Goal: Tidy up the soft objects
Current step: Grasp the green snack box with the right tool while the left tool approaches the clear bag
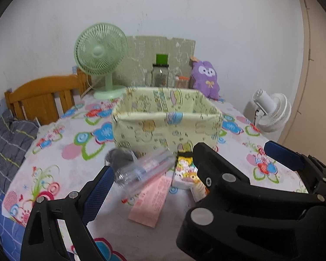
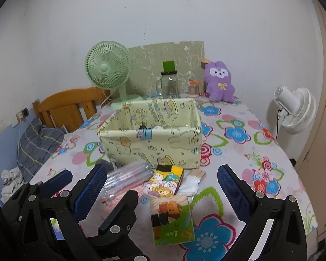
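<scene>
Right wrist view: clear tube pack lies lower centre, just before fabric bin, between left gripper's spread fingers. Right gripper released, empty. Risk: slick plastic may squirt sideways, nudging cartoon packets.

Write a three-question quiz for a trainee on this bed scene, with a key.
1. True or false: the fabric bin stands between the green fan and the clear plastic pack.
2. Which toy sits at the far edge by the wall? A) purple plush B) brown bear C) yellow duck
3. Fill in: both the left claw and the right claw are ____.

Key: 1 true; 2 A; 3 open
</scene>
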{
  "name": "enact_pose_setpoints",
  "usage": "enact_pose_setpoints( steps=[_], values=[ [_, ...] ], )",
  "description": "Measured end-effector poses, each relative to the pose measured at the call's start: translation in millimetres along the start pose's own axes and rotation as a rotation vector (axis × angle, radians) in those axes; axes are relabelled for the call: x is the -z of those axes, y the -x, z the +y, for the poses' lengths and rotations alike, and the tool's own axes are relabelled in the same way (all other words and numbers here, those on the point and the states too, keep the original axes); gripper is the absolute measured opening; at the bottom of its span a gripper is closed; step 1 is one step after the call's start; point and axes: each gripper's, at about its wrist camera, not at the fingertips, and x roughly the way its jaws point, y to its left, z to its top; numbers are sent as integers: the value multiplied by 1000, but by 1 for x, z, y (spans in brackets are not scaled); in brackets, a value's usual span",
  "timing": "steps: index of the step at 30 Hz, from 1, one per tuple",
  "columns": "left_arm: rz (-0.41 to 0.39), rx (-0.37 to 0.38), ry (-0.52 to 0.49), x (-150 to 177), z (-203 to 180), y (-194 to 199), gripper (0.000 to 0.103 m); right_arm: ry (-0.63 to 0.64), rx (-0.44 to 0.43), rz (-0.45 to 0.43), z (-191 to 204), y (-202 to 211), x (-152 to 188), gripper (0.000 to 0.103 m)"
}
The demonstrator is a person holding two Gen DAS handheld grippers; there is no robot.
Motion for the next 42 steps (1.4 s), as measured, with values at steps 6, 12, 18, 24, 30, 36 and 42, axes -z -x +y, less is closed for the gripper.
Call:
enact_pose_setpoints(
  steps=[6, 12, 18, 24, 30, 36, 42],
  values=[
    [40, -3, -5, 16, 2, -17, 96, 6, 12, 44, -1, -17, 18, 98],
    [73, -16, -13, 30, 4, -30, 94, 14, 14, 97, -2, -36, 31, 95],
    [101, -19, -12, 35, 6, -41, 94, 6, 18, 147, -4, -53, 39, 93],
    [133, -23, -12, 41, 6, -50, 93, 0, 33, 185, -6, -62, 46, 80],
    [147, -9, -10, 42, 6, -52, 93, -4, 19, 203, -6, -65, 49, 59],
    [134, -6, 13, 36, 10, -51, 93, -4, 23, 174, -4, -57, 44, 56],
    [150, 7, 59, 31, 20, -58, 86, -9, 25, 152, -3, -56, 36, 55]
  ],
)
